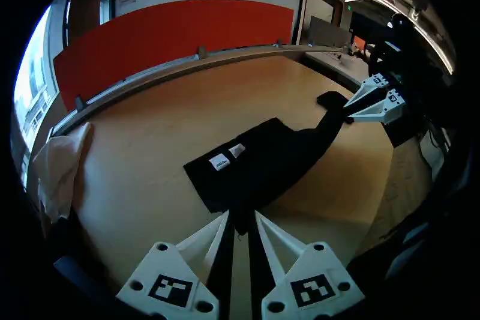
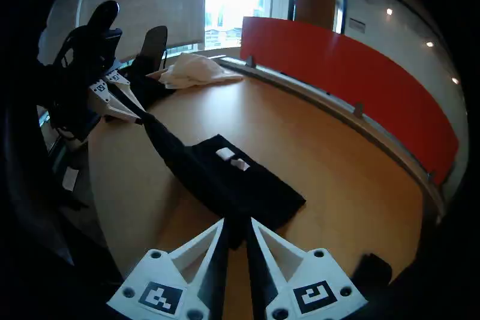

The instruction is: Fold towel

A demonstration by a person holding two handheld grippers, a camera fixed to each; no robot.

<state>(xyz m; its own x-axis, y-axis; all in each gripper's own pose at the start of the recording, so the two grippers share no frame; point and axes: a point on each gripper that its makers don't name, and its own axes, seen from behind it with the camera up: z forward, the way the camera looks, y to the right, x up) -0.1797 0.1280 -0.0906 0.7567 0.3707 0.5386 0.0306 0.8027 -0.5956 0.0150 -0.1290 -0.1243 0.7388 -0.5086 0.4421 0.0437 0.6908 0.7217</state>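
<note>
A black towel (image 1: 264, 158) with two white labels lies partly on the wooden table (image 1: 150, 146), its near edge lifted. My left gripper (image 1: 242, 224) is shut on one corner of it, close to the camera. My right gripper (image 1: 351, 117) holds the other corner at the far right, the cloth stretched taut between them. In the right gripper view the same black towel (image 2: 234, 182) runs from my right gripper (image 2: 237, 231), shut on its corner, up to the left gripper (image 2: 143, 119) at upper left, held by a dark-sleeved hand.
A pale cloth (image 1: 60, 167) is heaped at the table's left edge, also seen as a white cloth (image 2: 192, 71) far back. A red partition (image 1: 174, 35) stands along the table's far side. A small dark item (image 1: 330, 99) lies on the table beyond the right gripper.
</note>
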